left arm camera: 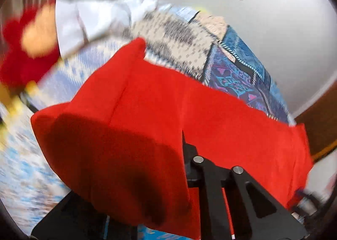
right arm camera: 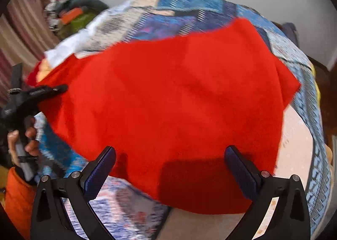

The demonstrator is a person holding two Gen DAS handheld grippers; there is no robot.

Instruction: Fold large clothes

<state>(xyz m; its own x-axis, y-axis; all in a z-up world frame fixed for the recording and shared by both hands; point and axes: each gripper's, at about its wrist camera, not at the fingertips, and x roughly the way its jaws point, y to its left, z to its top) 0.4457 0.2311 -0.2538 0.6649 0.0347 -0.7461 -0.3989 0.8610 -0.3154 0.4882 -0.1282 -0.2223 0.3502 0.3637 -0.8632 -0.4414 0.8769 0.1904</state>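
A large red garment [right arm camera: 168, 97] lies spread over a patterned blue bedspread [right arm camera: 189, 15]. My right gripper [right arm camera: 170, 162] is open, its blue-padded fingers [right arm camera: 101, 168] spread just above the garment's near edge, holding nothing. My left gripper [right arm camera: 61, 88] is at the garment's left edge in the right wrist view, shut on it. In the left wrist view the red garment [left arm camera: 168, 118] drapes over the gripper and hides its fingertips; only the black linkage [left arm camera: 221, 187] shows.
A white cloth [left arm camera: 94, 21] and a pile of clothes [right arm camera: 73, 12] lie at the far side of the bedspread [left arm camera: 242, 67]. A light wall [left arm camera: 263, 19] stands behind. A striped curtain [right arm camera: 19, 29] hangs at the left.
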